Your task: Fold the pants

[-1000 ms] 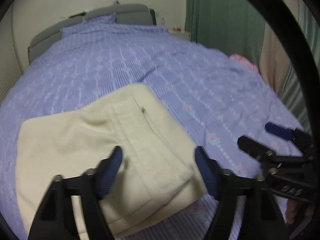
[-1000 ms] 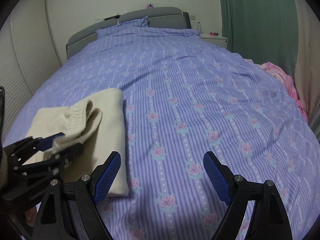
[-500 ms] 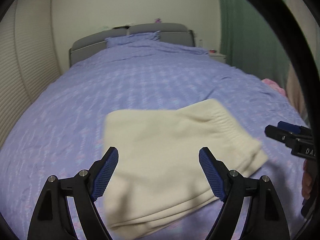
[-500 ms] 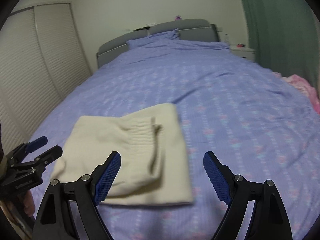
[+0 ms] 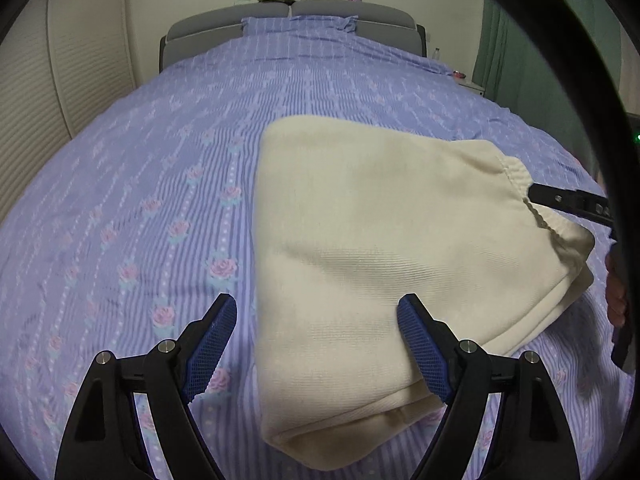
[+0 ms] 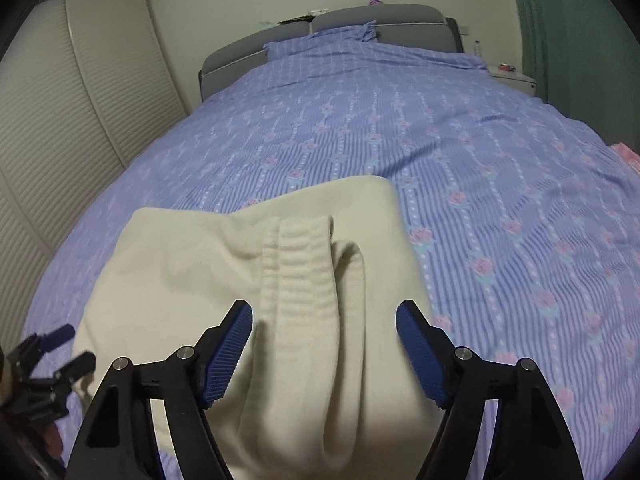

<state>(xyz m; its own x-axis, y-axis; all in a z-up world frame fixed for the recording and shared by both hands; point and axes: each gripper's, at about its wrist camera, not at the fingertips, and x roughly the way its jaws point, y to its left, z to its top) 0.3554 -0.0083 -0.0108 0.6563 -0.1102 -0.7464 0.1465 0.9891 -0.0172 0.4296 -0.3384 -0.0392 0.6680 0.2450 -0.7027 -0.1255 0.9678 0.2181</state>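
In the left wrist view, a louvred wardrobe door [image 5: 52,92] fills the upper left of the frame, and the bed [image 5: 132,184] with its lilac rose-striped cover spreads across the middle. The left tongs [image 5: 316,344] sit at the bottom centre, spread wide and holding nothing; the left pad is over bare cover, the right pad over the near edge of the pants [image 5: 384,240]. The cream pants lie folded flat on the bed, from centre to right of frame, with the gathered waistband at the right edge. A grey headboard [image 5: 288,16] sits top centre.

In the right wrist view, the left tongs show small at the lower left, beside the left edge of the pants [image 6: 192,264]. The right tongs [image 6: 324,344] at bottom centre are also wide apart and empty, straddling the ribbed waistband fold. A green curtain [image 6: 568,28] hangs at the upper right.
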